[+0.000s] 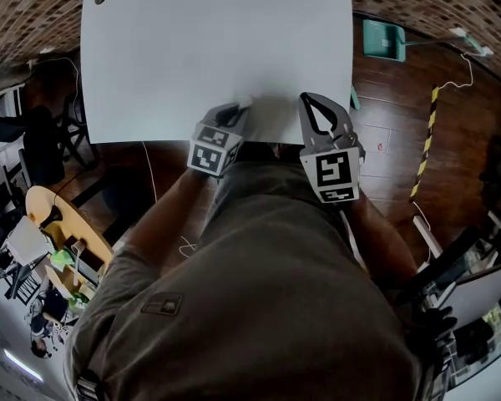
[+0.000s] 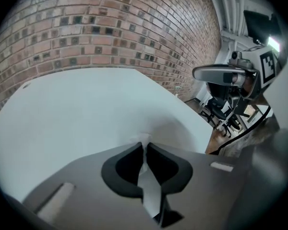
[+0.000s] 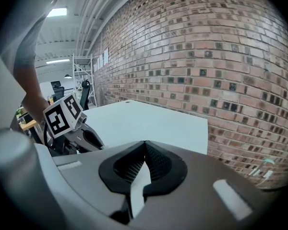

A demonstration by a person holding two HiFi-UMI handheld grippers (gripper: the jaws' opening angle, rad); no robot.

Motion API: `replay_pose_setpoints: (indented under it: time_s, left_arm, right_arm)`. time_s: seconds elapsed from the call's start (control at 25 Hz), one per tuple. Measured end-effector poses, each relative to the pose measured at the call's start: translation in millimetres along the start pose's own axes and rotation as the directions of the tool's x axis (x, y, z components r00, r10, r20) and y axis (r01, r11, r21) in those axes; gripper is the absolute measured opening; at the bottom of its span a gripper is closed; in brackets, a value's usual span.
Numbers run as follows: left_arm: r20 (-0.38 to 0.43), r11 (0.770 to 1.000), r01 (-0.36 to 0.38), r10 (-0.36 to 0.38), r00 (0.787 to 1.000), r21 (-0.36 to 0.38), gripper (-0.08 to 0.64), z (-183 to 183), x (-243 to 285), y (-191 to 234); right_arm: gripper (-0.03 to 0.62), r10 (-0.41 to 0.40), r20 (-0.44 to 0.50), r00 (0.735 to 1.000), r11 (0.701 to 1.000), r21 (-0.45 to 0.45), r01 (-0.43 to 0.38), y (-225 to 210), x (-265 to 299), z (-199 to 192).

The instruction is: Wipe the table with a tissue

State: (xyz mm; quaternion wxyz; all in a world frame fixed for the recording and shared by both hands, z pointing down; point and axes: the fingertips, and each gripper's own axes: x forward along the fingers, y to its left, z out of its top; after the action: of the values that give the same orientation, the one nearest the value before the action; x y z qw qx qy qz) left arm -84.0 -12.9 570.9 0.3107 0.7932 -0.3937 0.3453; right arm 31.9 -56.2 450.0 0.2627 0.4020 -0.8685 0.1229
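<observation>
Table: one white table point(image 1: 217, 48), filling the upper middle of the head view.
Tissue: one – a small white scrap point(image 2: 143, 139) at the centre of the left gripper view, resting on the table by its near edge.
Grippers: two, side by side at the table's lower edge in the head view.
Left gripper point(image 2: 145, 146): jaws clamped on the tissue, its tips pressed to the tabletop.
Right gripper point(image 3: 145, 145): jaws closed together with nothing between them.
Head view only: both grippers at once, and one teal dustpan point(image 1: 382, 38) on the wooden floor at upper right. The tissue was barely distinguishable there against the white top.
Left gripper view only: the pinched tissue – and the right gripper raised at upper right.
Right gripper view only: the left gripper's marker cube point(image 3: 62, 118) at the frame's left, and a brick wall point(image 3: 221, 56) across the right.
</observation>
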Motion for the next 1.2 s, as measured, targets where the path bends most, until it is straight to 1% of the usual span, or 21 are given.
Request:
replay_pose_setpoints:
  time_s: [0.24, 0.44, 0.52, 0.64, 0.76, 0.84, 1.0, 1.08, 1.2]
  left_arm:
    - [0.015, 0.997, -0.055, 0.056, 0.998, -0.047, 0.025, -13, -18, 28]
    - [0.022, 0.990, -0.107, 0.110, 0.994, -0.094, 0.026, -24, -31, 55]
    - [0.026, 0.983, -0.137, 0.141, 0.990, -0.122, 0.025, -29, -36, 68]
    - [0.033, 0.966, -0.178, 0.188, 0.982, -0.187, 0.025, -36, -45, 86]
    - [0.037, 0.952, -0.216, 0.229, 0.973, -0.214, 0.026, -37, -50, 98]
    - [0.030, 0.948, -0.234, 0.245, 0.969, -0.216, 0.025, -37, -49, 99]
    - [0.017, 0.942, -0.281, 0.289, 0.957, -0.186, 0.025, -33, -48, 97]
    - [0.016, 0.947, -0.272, 0.279, 0.960, -0.173, 0.025, -28, -44, 91]
    - [0.017, 0.960, -0.239, 0.244, 0.970, -0.148, 0.026, -18, -34, 77]
  right_arm:
    - [0.014, 0.033, 0.001, 0.999, 0.999, -0.019, -0.033, 19, 11, 8]
    - [0.014, 0.046, -0.002, 0.999, 0.998, -0.029, -0.046, 32, 19, 12]
    - [0.014, 0.048, -0.001, 0.999, 0.998, -0.029, -0.048, 35, 21, 12]
    - [0.014, 0.046, -0.001, 0.999, 0.998, -0.033, -0.046, 40, 21, 13]
    - [0.015, 0.039, -0.001, 0.999, 0.999, -0.033, -0.039, 40, 20, 13]
    - [0.014, 0.032, 0.000, 0.999, 0.999, -0.029, -0.032, 37, 17, 13]
    - [0.014, 0.014, 0.004, 1.000, 1.000, -0.018, -0.014, 29, 12, 10]
    - [0.014, 0.003, 0.005, 1.000, 1.000, -0.012, -0.003, 22, 8, 9]
    - [0.014, -0.016, 0.006, 1.000, 1.000, -0.001, 0.016, 12, 3, 6]
